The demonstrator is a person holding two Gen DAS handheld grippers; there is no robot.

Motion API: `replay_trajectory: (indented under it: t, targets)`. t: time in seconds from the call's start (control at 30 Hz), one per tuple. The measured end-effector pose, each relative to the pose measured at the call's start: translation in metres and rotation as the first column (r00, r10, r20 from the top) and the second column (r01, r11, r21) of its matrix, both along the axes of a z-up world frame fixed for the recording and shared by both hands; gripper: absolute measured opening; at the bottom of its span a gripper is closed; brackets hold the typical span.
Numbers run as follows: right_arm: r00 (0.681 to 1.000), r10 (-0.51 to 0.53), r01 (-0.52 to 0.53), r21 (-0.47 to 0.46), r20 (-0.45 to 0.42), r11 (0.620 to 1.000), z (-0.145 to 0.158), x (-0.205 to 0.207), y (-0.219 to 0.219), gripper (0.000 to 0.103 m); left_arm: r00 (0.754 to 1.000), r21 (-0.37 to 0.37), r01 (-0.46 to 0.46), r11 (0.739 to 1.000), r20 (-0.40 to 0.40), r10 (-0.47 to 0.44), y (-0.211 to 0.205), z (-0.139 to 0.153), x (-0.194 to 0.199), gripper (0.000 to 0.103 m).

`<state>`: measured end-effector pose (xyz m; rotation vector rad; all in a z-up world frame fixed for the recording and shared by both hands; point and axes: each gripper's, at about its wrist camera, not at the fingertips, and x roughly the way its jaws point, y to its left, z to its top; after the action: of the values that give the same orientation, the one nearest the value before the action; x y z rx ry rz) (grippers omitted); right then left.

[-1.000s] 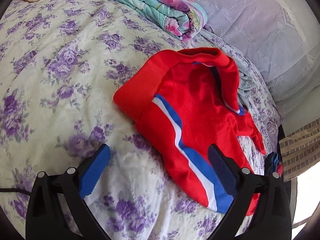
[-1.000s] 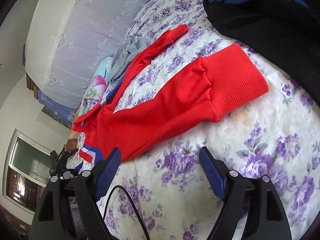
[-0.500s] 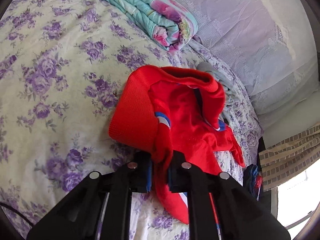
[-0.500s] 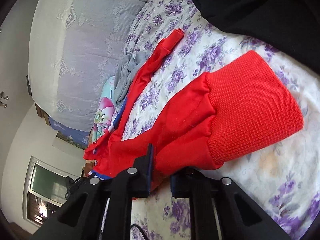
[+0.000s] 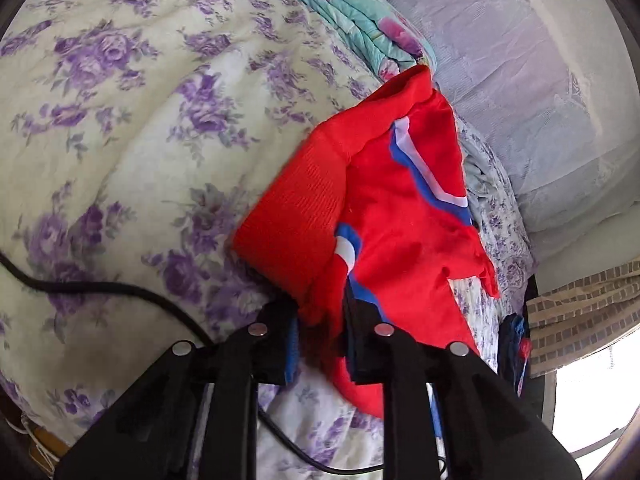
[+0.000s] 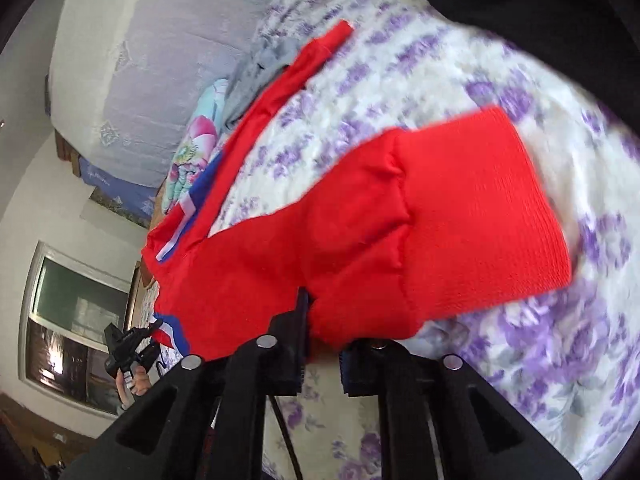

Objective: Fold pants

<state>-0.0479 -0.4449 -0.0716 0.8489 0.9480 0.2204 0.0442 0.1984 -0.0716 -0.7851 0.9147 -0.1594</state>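
Observation:
Red pants (image 5: 400, 216) with a blue and white side stripe and ribbed red bands lie on a purple-flowered bedspread (image 5: 120, 128). My left gripper (image 5: 320, 336) is shut on the fabric beside one ribbed band and lifts it off the bed. In the right wrist view my right gripper (image 6: 322, 344) is shut on the pants (image 6: 360, 240) close to another ribbed band (image 6: 484, 216), also raised. The far leg stretches away across the bed.
A folded turquoise floral blanket (image 5: 360, 24) lies at the head of the bed. A grey garment (image 6: 260, 64) lies by the pillows. Dark clothes (image 6: 540, 12) are piled at the far right. A black cable (image 5: 100, 288) crosses the bedspread.
Both grippers went from open over the pants to shut on the fabric, and have since lifted it off the bedspread.

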Motion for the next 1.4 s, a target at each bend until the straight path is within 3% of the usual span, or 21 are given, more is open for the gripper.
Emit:
replay_trajectory:
  t: [0.03,0.07,0.13,0.27,0.33,0.43,0.53,0.7,0.8,0.83,0.9,0.93,1.07,1.4]
  targets:
    - [1.000,-0.004,0.004,0.026,-0.009,1.000,0.000,-0.004,-0.003,0.015,1.000,0.009,-0.002,1.000,0.010,0.002,0.001,0.005,-0.003,0.026]
    - [1.000,-0.005,0.006,0.024,-0.015,1.000,0.003,-0.008,-0.005,0.019,1.000,0.010,-0.011,1.000,0.018,0.011,0.004,0.011,-0.006,0.044]
    - [1.000,-0.016,0.016,-0.036,0.006,0.999,0.018,-0.021,-0.011,0.036,0.996,0.016,-0.062,0.998,0.067,0.061,0.014,0.030,-0.018,0.072]
    - [0.995,-0.093,0.098,-0.126,0.039,0.987,0.038,-0.047,-0.028,0.043,0.977,0.057,-0.181,0.982,0.125,0.173,0.041,0.054,-0.037,0.077]
    - [0.986,-0.145,0.159,-0.188,0.085,0.969,0.051,-0.051,-0.036,0.044,0.978,0.072,-0.188,0.979,0.108,0.180,0.047,0.058,-0.028,0.077]
    - [0.973,-0.157,0.187,-0.180,0.167,0.966,0.072,-0.039,-0.040,0.044,0.990,0.129,-0.112,0.985,0.099,0.100,0.037,0.063,0.010,0.078]
    - [0.970,-0.120,0.160,-0.181,0.213,0.970,0.086,-0.013,-0.027,0.057,0.995,0.189,-0.041,0.981,0.096,0.023,0.019,0.068,0.057,0.078]
    - [0.978,-0.050,0.088,-0.185,0.200,0.979,0.086,0.044,-0.002,0.060,0.997,0.225,0.043,0.973,0.045,-0.054,-0.005,0.057,0.131,0.078]
    - [0.985,-0.033,0.063,-0.177,0.169,0.982,0.077,0.081,0.004,0.060,0.999,0.242,0.038,0.970,0.012,-0.042,-0.009,0.046,0.158,0.078]
    - [0.987,-0.030,0.058,-0.176,0.157,0.983,0.074,0.095,0.005,0.060,0.999,0.233,0.034,0.972,0.000,-0.035,-0.008,0.042,0.166,0.076]
    - [0.990,-0.035,0.057,-0.164,0.134,0.985,0.067,0.122,0.004,0.060,0.999,0.160,0.035,0.986,-0.025,-0.031,-0.001,0.030,0.178,0.056]
    - [0.992,-0.045,0.063,-0.151,0.121,0.987,0.063,0.136,0.003,0.060,0.999,0.109,0.037,0.993,-0.040,-0.033,0.003,0.021,0.182,0.039]
    - [0.994,-0.066,0.076,-0.122,0.087,0.990,0.050,0.186,0.000,0.060,0.998,0.045,-0.007,0.999,-0.064,0.010,0.012,-0.004,0.189,0.034]
    - [0.976,-0.216,0.215,-0.059,-0.013,0.975,0.011,0.285,-0.030,0.059,1.000,0.002,-0.003,1.000,-0.023,0.003,0.017,-0.011,0.192,0.035]
